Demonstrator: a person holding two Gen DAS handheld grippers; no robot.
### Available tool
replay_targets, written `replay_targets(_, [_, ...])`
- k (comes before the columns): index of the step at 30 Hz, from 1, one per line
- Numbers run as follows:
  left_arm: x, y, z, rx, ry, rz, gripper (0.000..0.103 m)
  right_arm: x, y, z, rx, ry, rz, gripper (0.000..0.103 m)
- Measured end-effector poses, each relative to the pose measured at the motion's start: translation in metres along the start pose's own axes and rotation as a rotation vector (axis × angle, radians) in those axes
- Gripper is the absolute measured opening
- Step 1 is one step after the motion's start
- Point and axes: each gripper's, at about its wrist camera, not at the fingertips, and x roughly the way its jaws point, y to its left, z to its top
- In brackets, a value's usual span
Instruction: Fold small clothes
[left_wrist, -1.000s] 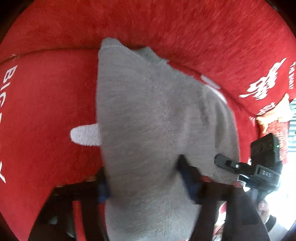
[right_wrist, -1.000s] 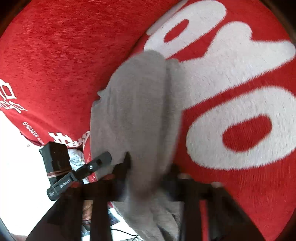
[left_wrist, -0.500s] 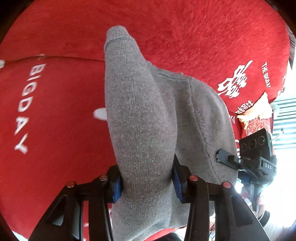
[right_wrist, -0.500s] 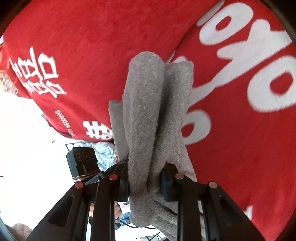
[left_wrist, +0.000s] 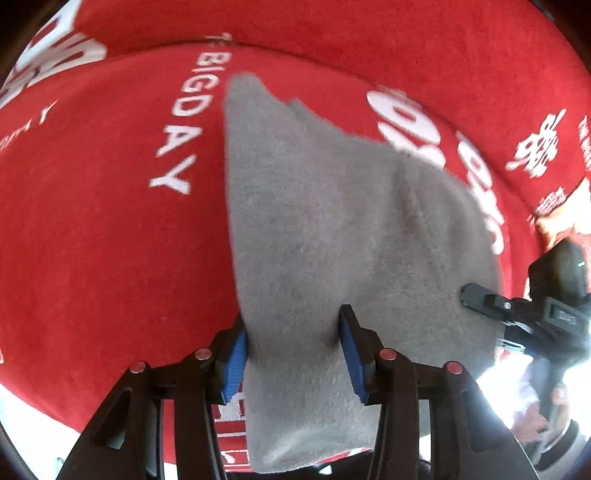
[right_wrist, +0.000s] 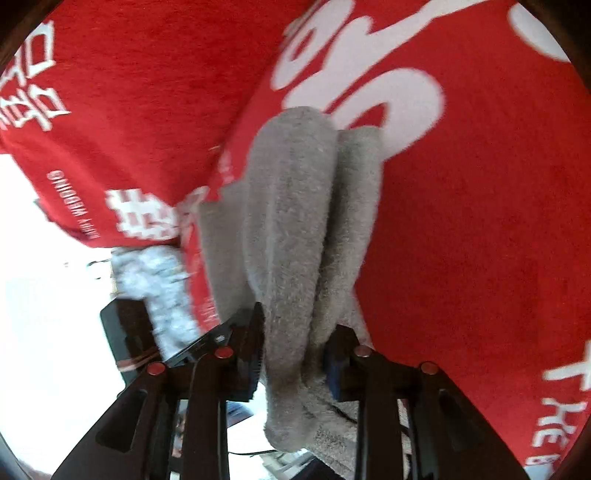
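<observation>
A small grey knit garment (left_wrist: 314, 236) hangs stretched between my two grippers above the red cloth. My left gripper (left_wrist: 293, 350) is shut on one edge of it, blue pads pressed against the fabric. In the right wrist view the same garment (right_wrist: 295, 229) is bunched into folds and my right gripper (right_wrist: 293, 350) is shut on its other edge. The right gripper's body (left_wrist: 546, 306) shows at the right of the left wrist view, beyond the garment. The garment's lower part is hidden behind its own folds.
A red cloth with white lettering (left_wrist: 110, 240) covers the surface under both grippers; it also fills the right wrist view (right_wrist: 480, 240). A pale patterned bundle (right_wrist: 159, 288) lies at the cloth's left edge. Bright floor shows beyond the edge.
Both grippers have kept hold of the grey garment and moved it over the red cloth. It now hangs wider in the left view. The lettering has shifted in both views.
</observation>
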Motion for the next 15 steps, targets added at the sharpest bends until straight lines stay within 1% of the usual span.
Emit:
replay_targets(1, [-0.006, 0.004, -0.001, -0.008, -0.017, -0.003, 0.046, -0.008, 0.001, 0.000, -0.013, -0.026, -0.082, 0.061])
replay_targets(2, [-0.014, 0.008, -0.002, -0.011, -0.041, 0.013, 0.046, -0.016, 0.002, -0.001, -0.032, -0.054, -0.145, 0.068])
replay_targets(4, [-0.026, 0.013, -0.003, -0.017, -0.082, 0.053, 0.046, -0.031, 0.007, -0.004, -0.069, -0.102, -0.240, 0.068])
replay_targets(5, [-0.030, 0.016, -0.001, -0.022, -0.092, 0.065, 0.046, -0.040, 0.007, -0.007, -0.084, -0.131, -0.258, 0.068])
replay_targets(7, [-0.034, 0.024, 0.001, -0.037, -0.107, 0.079, 0.046, -0.049, 0.009, -0.011, -0.089, -0.157, -0.232, 0.068])
replay_targets(8, [-0.040, 0.043, 0.000, -0.046, -0.108, 0.081, 0.046, -0.048, 0.010, -0.012, -0.079, -0.150, -0.204, 0.068])
replay_targets(10, [-0.037, 0.044, 0.003, -0.051, -0.105, 0.081, 0.046, -0.039, 0.004, -0.012, -0.046, -0.125, -0.164, 0.068])
replay_targets(11, [-0.036, 0.043, 0.005, -0.049, -0.105, 0.083, 0.046, -0.029, 0.003, -0.010, -0.016, -0.105, -0.138, 0.066])
replay_targets(12, [-0.034, 0.041, 0.006, -0.043, -0.106, 0.085, 0.046, -0.022, -0.001, -0.009, 0.002, -0.088, -0.119, 0.044])
replay_targets(13, [-0.035, 0.042, 0.005, -0.036, -0.105, 0.087, 0.046, -0.018, -0.004, -0.009, 0.007, -0.074, -0.122, 0.024])
replay_targets(14, [-0.034, 0.040, 0.004, -0.025, -0.105, 0.094, 0.046, -0.014, -0.001, -0.010, -0.005, -0.063, -0.140, 0.009])
replay_targets(15, [-0.031, 0.037, 0.002, -0.009, -0.103, 0.108, 0.046, -0.015, 0.006, -0.012, -0.044, -0.076, -0.161, 0.008])
